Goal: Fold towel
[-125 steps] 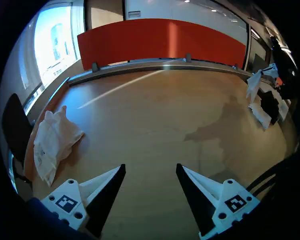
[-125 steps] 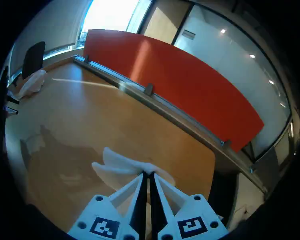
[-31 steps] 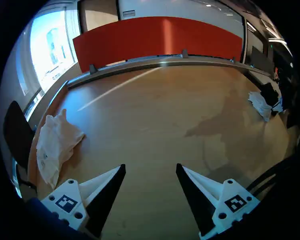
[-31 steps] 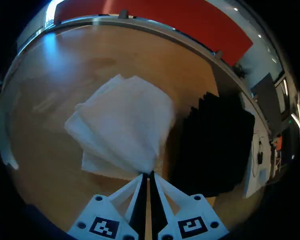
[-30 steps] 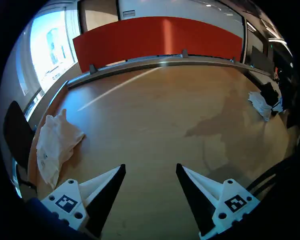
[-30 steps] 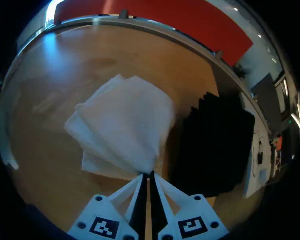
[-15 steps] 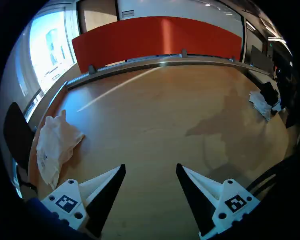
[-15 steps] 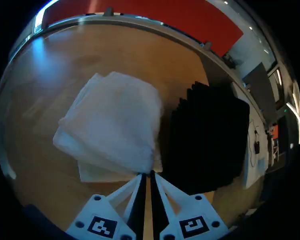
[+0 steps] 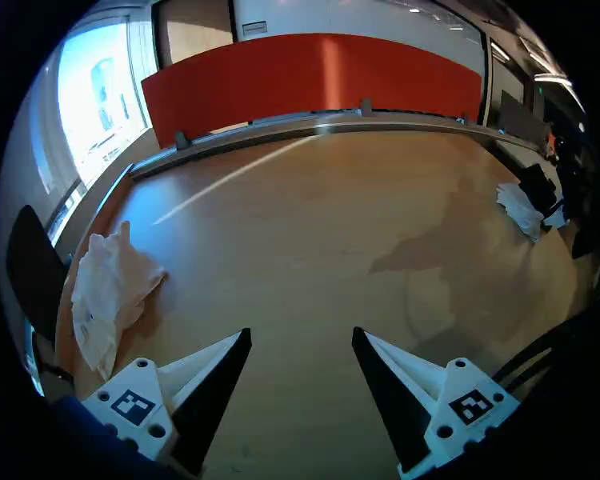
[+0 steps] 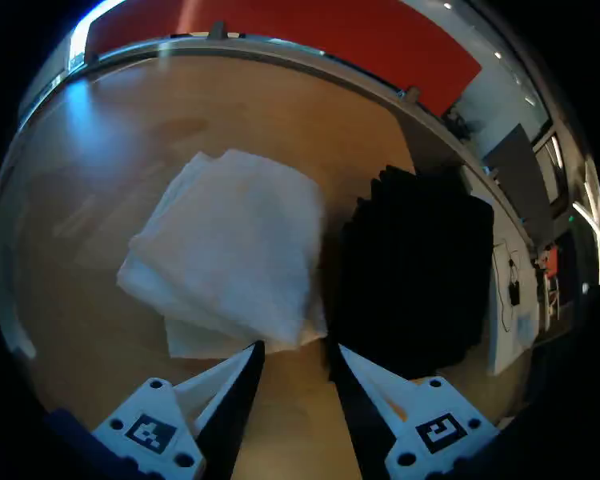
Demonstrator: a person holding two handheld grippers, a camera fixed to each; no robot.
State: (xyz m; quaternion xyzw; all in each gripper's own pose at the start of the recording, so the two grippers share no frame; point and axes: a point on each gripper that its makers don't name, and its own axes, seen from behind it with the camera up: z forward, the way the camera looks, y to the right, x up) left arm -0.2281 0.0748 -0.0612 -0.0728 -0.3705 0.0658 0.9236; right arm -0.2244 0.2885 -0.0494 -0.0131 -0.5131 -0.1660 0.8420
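In the right gripper view a folded white towel [image 10: 228, 256] lies flat on the wooden table [image 10: 84, 144], next to a stack of folded black cloths [image 10: 416, 272]. My right gripper [image 10: 294, 356] is open just at the towel's near corner, fingers apart and holding nothing. In the left gripper view my left gripper [image 9: 300, 344] hangs open over bare table [image 9: 316, 216]. A crumpled white towel [image 9: 104, 292] lies at the table's left edge. The same folded white towel [image 9: 520, 210] and the other gripper's dark shape sit far right.
An orange partition [image 9: 316, 80] with a metal rail runs along the table's far edge. A black chair back [image 9: 32, 272] stands beyond the left edge. Bright windows are at the left. A desk with cables shows at the right [image 10: 512, 296].
My right gripper has opened and let go of the folded white towel, which now rests on the table. The left gripper has barely moved.
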